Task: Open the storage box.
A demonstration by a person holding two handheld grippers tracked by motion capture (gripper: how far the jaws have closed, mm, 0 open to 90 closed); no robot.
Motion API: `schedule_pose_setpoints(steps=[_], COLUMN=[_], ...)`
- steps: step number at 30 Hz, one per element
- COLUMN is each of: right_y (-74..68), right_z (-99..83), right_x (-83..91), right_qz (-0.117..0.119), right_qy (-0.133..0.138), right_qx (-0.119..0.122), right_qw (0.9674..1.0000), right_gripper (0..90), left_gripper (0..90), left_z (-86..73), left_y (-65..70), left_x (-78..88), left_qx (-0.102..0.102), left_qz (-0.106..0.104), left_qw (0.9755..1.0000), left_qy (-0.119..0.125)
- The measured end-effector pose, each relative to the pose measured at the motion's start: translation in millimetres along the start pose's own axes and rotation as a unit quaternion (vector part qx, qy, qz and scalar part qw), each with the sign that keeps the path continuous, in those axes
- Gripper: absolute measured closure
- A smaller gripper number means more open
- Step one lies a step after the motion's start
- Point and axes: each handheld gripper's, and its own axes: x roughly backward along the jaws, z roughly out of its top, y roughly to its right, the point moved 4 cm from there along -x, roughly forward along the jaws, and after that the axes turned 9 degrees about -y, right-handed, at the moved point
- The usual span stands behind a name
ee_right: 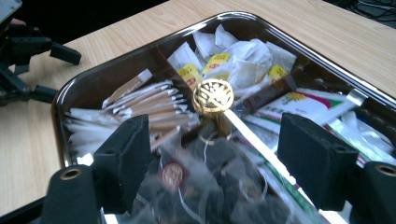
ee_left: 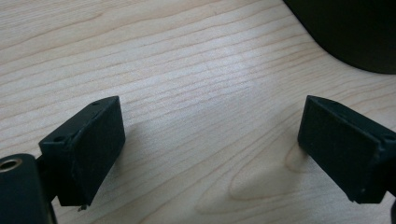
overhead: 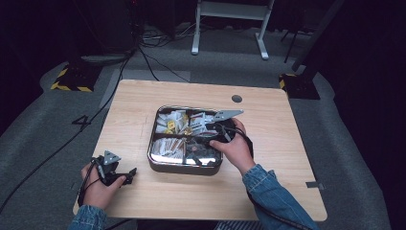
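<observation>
A shiny metal tray (overhead: 184, 168) with compartments sits mid-table. It holds white tea bags with yellow tags (ee_right: 243, 63), brown stick sachets (ee_right: 154, 105), white sachets (ee_right: 86, 123) and dark clear packets (ee_right: 219, 186). A gold round knob (ee_right: 213, 96) stands at its centre. My right gripper (overhead: 207, 142) hovers open over the tray's right part, its jaws (ee_right: 217, 158) astride the dark packets and holding nothing. My left gripper (overhead: 128, 176) rests open at the table's front left, over bare wood (ee_left: 210, 144).
The wooden table (overhead: 268, 158) has free room left, right and in front of the tray. A dark cable hole (overhead: 236, 98) lies at the back right. The tray's dark corner (ee_left: 355, 32) looms beyond the left jaws. Cables and stands cover the floor behind.
</observation>
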Motion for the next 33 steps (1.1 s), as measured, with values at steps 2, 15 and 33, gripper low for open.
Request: schedule_pose_setpoints(steps=[2,15,33], right_y=[-0.1,3.8,-1.3], right_z=[4.4,15.0,14.4], right_x=[-5.0,-42.9,-66.3], right_qz=[0.002,-0.003,-0.031], right_qy=[0.002,-0.003,-0.040], right_qx=[0.002,0.033,0.028], right_qw=[1.0000,0.9994,0.9983], right_gripper=[29.6,45.7,58.6], left_gripper=[7.6,7.6,7.6], left_z=[0.1,0.2,0.2], left_y=[0.0,0.0,0.0], left_x=[-0.1,-0.1,-0.1], left_qx=[0.000,-0.001,0.000], left_qz=[0.000,0.000,0.000], left_qw=[1.0000,1.0000,1.0000], left_qy=[0.000,0.000,0.000])
